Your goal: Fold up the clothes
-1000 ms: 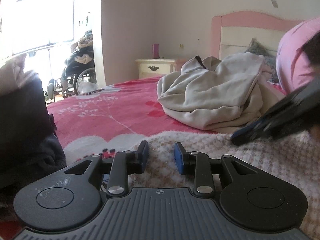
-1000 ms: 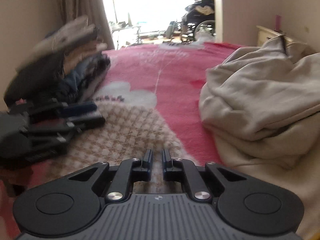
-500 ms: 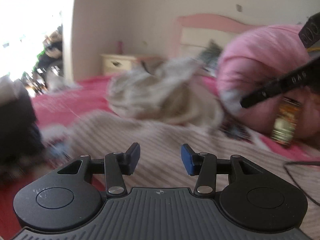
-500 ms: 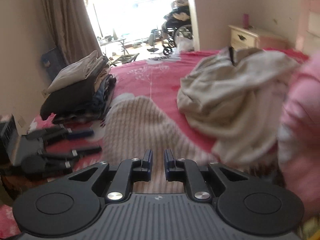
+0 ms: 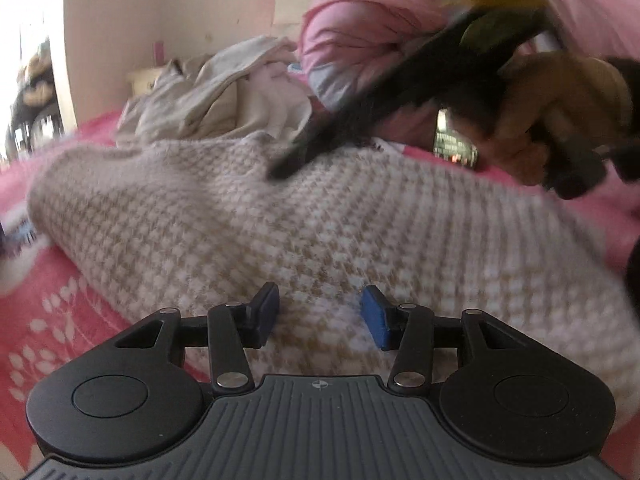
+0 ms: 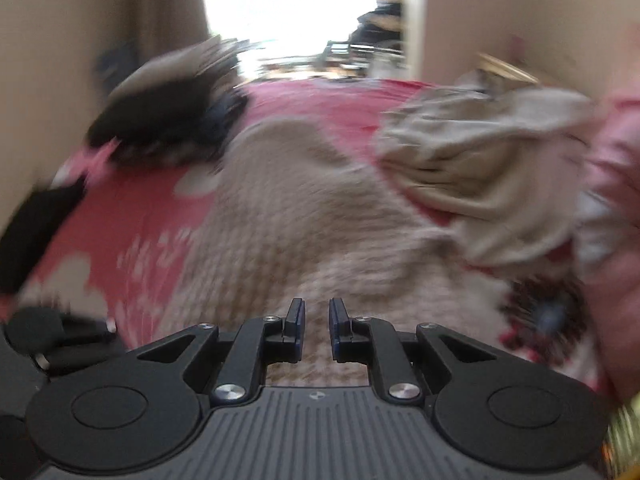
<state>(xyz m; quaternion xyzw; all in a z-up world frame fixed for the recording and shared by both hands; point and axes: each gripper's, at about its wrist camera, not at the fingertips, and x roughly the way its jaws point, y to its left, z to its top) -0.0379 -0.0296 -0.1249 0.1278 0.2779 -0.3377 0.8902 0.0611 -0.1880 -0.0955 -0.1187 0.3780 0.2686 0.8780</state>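
The left claw (image 5: 319, 316) is spread with nothing between its pads, poised over the near edge of the knit sweater (image 5: 320, 216) lying flat on the pink bed (image 5: 48, 320). The right claw (image 6: 317, 326) is nearly pressed together and empty, above the same sweater. To fold well, I judge each claw should pinch one hem corner, both layers, then carry it across evenly. Only the left view shows the person's hand (image 5: 560, 120) on the other tool; only the right view shows the folded stack (image 6: 168, 116) by the wall and the beige heap (image 6: 480, 168).
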